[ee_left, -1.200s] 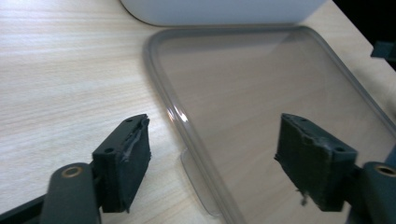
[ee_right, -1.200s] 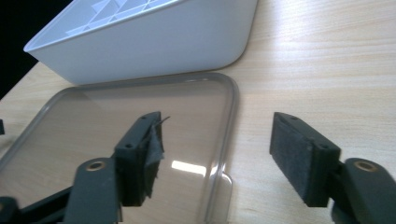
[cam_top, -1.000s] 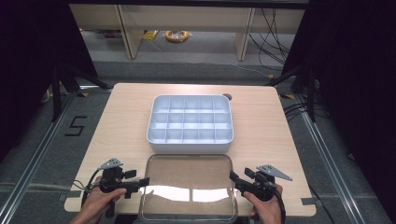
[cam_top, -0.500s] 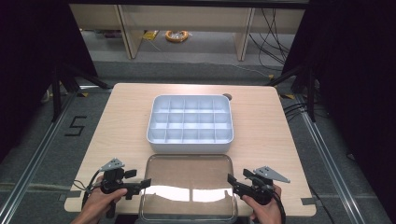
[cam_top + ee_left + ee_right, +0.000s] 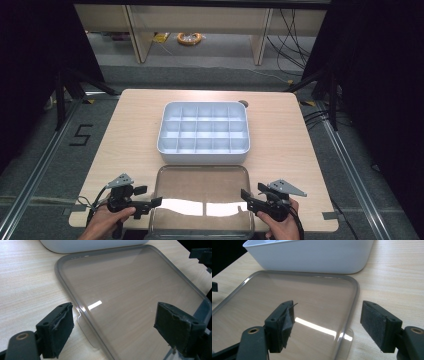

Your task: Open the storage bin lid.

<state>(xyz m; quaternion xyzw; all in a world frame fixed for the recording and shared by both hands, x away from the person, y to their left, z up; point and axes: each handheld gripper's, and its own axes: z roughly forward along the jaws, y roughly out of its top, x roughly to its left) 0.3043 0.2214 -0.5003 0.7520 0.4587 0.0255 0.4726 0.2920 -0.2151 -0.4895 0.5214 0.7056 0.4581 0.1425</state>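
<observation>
A clear plastic lid (image 5: 202,200) lies flat at the table's near edge, just in front of a white compartment box (image 5: 204,132). My left gripper (image 5: 149,196) is at the lid's left rim. Its jaws have just been opening, and in the left gripper view they (image 5: 115,327) straddle the lid's edge (image 5: 75,302) without pressing on it. My right gripper (image 5: 254,192) is at the lid's right rim. In the right gripper view it (image 5: 328,322) stands open across the rim (image 5: 352,310), with its pads clear of the rim.
The white box (image 5: 312,257) has several empty compartments and nearly touches the lid's far edge. Bare wooden table (image 5: 130,130) lies to both sides of it. A small tab (image 5: 345,340) sticks out from the lid's rim near my right gripper.
</observation>
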